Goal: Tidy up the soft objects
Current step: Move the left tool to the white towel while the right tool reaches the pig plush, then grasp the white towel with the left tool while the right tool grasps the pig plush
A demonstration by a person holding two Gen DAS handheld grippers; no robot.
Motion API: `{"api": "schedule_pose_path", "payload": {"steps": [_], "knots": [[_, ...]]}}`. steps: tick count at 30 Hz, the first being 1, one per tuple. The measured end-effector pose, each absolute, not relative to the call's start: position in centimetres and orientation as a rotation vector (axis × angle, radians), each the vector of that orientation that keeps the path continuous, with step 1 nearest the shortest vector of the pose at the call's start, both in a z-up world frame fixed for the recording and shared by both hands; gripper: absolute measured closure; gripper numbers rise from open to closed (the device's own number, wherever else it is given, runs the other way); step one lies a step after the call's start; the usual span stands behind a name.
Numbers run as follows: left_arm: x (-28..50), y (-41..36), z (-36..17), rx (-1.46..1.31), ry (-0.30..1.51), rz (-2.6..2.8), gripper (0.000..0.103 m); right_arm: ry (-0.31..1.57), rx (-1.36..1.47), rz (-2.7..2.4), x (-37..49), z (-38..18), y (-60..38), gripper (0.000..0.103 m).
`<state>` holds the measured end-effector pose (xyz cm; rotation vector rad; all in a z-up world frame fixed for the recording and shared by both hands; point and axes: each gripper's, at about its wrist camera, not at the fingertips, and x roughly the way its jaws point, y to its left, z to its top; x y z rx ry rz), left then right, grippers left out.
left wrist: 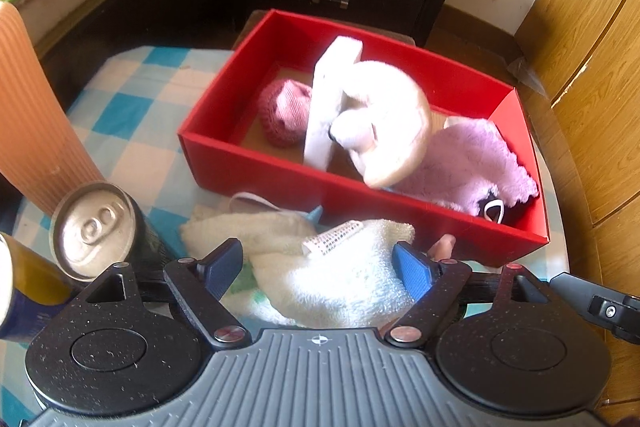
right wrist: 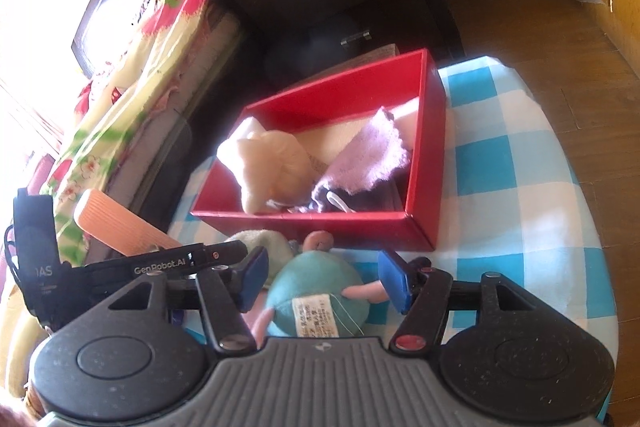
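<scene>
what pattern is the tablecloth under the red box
Blue and white checks on the tablecloth; clearest in the right wrist view.

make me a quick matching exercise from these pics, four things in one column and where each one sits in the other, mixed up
Things:
1. white towel
2. teal plush toy
3. purple cloth
4. drink can

Places:
A. inside the red box
B. between the left gripper's open fingers
C. standing on the checked tablecloth, left of the towel
D. between the right gripper's open fingers

Pairs: 1-B, 2-D, 3-A, 4-C
</scene>
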<state>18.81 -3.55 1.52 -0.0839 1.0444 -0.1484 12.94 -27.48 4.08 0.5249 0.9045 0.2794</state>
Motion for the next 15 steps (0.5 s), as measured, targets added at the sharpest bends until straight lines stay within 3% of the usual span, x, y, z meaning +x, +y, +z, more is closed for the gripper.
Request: {"api": "schedule_pose_path", "payload": {"steps": [10,13,15], "knots": [[19.0,-3.9,0.7,-0.085,1.050,-0.145,0.023,0.952,0.450,0.246,13.8,3.3,-26.2,0.057],[18.5,-3.9,0.5,-0.077,1.039,-0.142,0.033,0.965,0.428,0.248,14.1,3.1,-25.6,0.056],[18.0,-3.8,0.3,-0.085,1.029,-0.142,0.055,0.973,0.422,0.250,14.2,2.9,-25.3,0.056]]}}
